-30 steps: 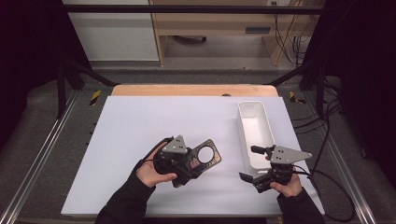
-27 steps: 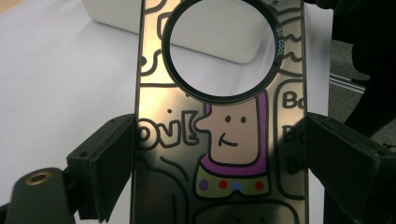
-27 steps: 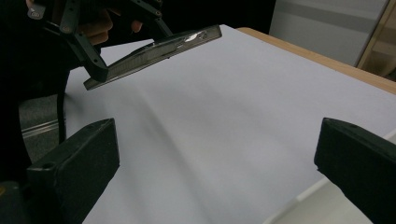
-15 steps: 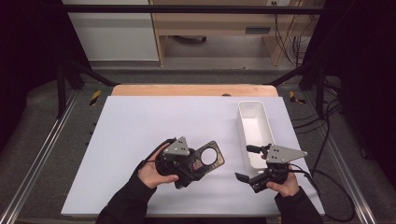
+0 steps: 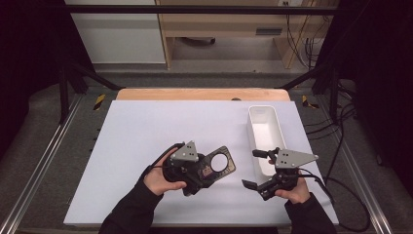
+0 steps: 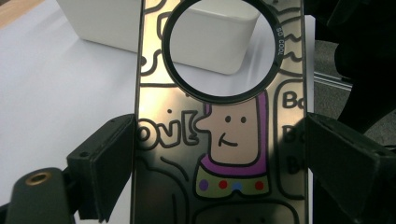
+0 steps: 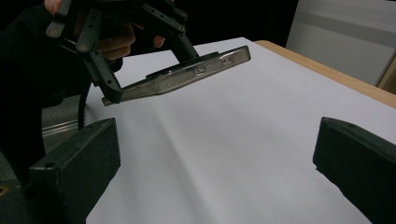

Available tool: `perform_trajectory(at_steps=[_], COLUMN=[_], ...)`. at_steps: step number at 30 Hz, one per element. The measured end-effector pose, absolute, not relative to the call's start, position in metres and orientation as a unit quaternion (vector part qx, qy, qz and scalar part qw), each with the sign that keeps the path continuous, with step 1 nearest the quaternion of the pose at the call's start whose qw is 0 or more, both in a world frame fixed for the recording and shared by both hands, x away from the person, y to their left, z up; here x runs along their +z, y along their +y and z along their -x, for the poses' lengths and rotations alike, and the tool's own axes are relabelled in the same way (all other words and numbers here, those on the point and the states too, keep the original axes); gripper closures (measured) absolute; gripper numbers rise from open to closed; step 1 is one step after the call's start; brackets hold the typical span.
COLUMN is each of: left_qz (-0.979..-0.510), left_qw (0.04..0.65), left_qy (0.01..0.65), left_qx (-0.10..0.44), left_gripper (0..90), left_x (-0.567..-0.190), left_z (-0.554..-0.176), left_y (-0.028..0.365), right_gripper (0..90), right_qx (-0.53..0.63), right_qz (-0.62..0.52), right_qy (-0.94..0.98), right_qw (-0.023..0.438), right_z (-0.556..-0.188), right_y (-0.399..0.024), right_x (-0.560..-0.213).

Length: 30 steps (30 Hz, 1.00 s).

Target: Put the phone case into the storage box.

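My left tool (image 5: 207, 171) sits low and left of centre in the high view, with its jaws clamped on the two long edges of a flat phone case (image 5: 217, 165). The case juts out toward the right of the frame, held just above the white tabletop (image 5: 146, 136). My hand and the tool's grey plate cover the near half of the case there, so I cannot make out its lower end.

In the left gripper view the case (image 6: 219, 135) fills the middle. It is thin, glossy and mirror-like, printed with black cartoon outlines, a purple-collared face and coloured dots. A round camera cut-out ringed in black sits near the top. The bottom of the case is cut off by the frame edge.

My right tool (image 5: 259, 168) is low and right of centre in the high view, its jaws spread wide with nothing between them. In the right gripper view the two black pads (image 7: 79, 163) frame bare tabletop, and the case (image 7: 187, 74) shows edge-on at upper left, with small button slots along its rim.

A white rectangular plastic bin (image 5: 265, 136) with rounded corners stands just beyond the right tool.
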State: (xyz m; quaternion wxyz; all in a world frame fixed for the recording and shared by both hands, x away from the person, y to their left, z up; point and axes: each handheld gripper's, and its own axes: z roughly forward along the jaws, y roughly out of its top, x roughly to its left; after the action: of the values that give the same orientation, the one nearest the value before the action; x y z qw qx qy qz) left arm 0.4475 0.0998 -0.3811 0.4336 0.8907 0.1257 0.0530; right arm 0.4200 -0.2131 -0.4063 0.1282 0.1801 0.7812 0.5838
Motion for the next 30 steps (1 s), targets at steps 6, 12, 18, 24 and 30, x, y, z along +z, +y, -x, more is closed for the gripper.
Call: perform_trajectory(at_steps=[6, 12, 18, 24, 30], left_qz=[-0.892, -0.891, -0.893, -0.892, -0.893], left_qw=[0.432, 0.437, 0.435, 0.437, 0.436], left_qy=[0.121, 0.111, 0.105, 0.101, 0.097], left_qx=[0.053, 0.051, 0.05, 0.049, 0.047], left_gripper=[11.4, 11.4, 11.4, 11.4, 11.4], left_x=[-0.3788, -0.3757, -0.3741, -0.3731, -0.3733], left_z=[-0.4492, -0.4494, -0.4502, -0.4504, -0.4496], left_y=[0.0982, 0.0954, 0.0929, 0.0921, 0.0911], right_gripper=[1.4, 1.5, 1.5, 1.5, 1.5], right_qx=[0.578, 0.577, 0.577, 0.576, 0.575], right_qz=[-0.167, -0.162, -0.159, -0.157, -0.154], right_qy=[0.789, 0.791, 0.791, 0.793, 0.794], right_qw=[0.126, 0.127, 0.125, 0.122, 0.12], right_z=[-0.4207, -0.4206, -0.4209, -0.4214, -0.4213], right_y=[-0.2078, -0.206, -0.2055, -0.2051, -0.2049], right_x=[-0.4024, -0.3982, -0.3968, -0.3962, -0.3962])
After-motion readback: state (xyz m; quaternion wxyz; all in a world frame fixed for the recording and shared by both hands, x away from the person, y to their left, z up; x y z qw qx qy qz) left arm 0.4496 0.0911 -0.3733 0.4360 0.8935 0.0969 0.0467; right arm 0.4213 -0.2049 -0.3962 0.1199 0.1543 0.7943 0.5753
